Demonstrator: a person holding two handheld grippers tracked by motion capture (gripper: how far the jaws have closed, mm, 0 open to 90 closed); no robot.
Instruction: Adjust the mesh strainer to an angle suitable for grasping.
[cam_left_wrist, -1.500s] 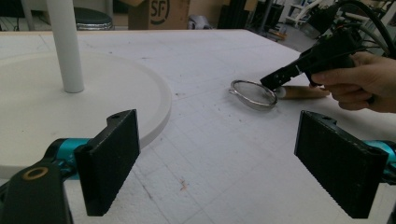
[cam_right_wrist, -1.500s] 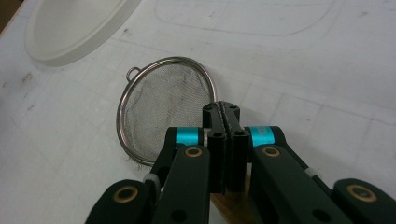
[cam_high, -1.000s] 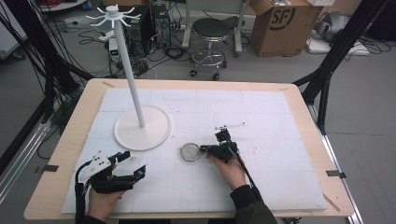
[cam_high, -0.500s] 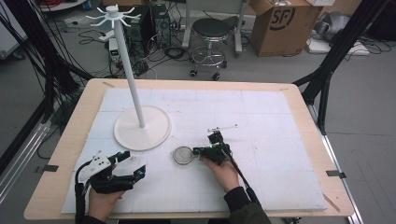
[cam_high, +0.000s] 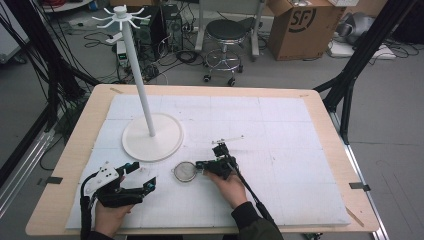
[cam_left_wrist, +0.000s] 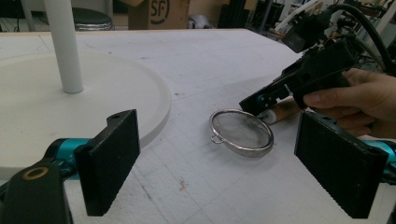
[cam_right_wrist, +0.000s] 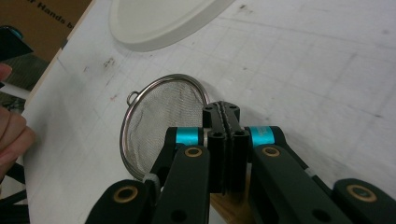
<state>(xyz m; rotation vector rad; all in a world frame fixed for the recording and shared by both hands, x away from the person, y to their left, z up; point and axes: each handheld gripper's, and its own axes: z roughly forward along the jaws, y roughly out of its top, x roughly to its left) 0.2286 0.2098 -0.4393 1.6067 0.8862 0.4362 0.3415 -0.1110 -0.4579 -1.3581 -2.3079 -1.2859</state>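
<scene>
Right gripper (cam_high: 204, 164), jaws closed over the wooden handle (cam_left_wrist: 286, 108), is lying just right of the mesh strainer (cam_high: 185, 171) on the foam mat (cam_high: 280, 130), handle axis running level toward the wide-open, empty left gripper (cam_high: 142, 177).

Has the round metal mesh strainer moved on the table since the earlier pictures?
Yes. In the high view the round metal mesh strainer, carried by the right gripper, has shifted leftward and now lies just below the white round stand base.
</scene>
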